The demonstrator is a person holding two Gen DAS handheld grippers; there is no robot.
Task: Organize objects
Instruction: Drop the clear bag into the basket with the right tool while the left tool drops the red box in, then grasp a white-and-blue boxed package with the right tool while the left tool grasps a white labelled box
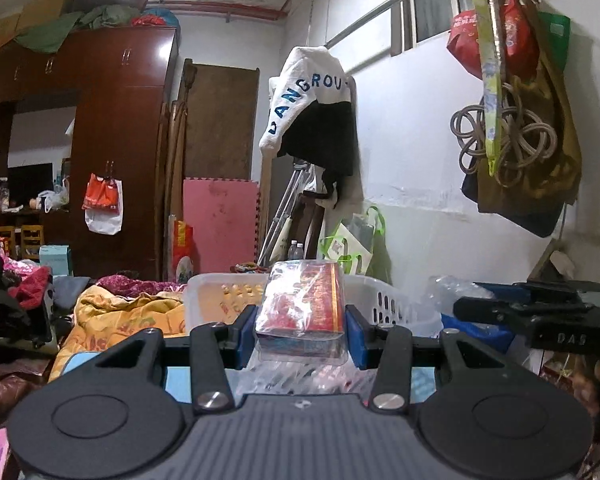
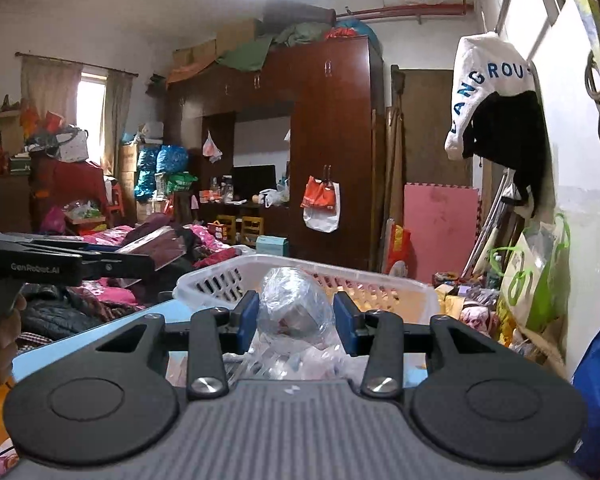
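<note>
Over the blue table: both tools are hovering just short of a white basket, each one carrying something wrapped in clear plastic.
Left gripper (image 1: 300, 322): its blue pads are pressing on both sides of a red box (image 1: 304, 312) sealed in crinkly plastic, so the box is sitting clamped between the fingers, at 12 o'clock in the left view.
Right gripper (image 2: 294, 316): its pads are squeezing a rounded bundle (image 2: 294, 308) of clear plastic with something grey and shiny inside; what that is, I cannot tell.
Basket (image 1: 216, 292): it is standing right behind both held things, at 12 o'clock in each view; its slotted wall is showing at 2 o'clock in the left view. Its floor is hidden, so whether anything is lying in it yet cannot be told.
Loose plastic (image 1: 284, 376): more crumpled wrapping is lying on the table (image 2: 100, 344) under the fingers, near 6 o'clock of the box.
Surroundings: the wardrobe (image 2: 332, 140) is standing far back, and a white hoodie (image 1: 312, 92) is hanging at 1 o'clock in the left view.
Progress: both pick-ups are looking done; neither thing is over the rim yet, so the carrying across and letting go are probably what is left, along with the loose wrapping still to sort.
</note>
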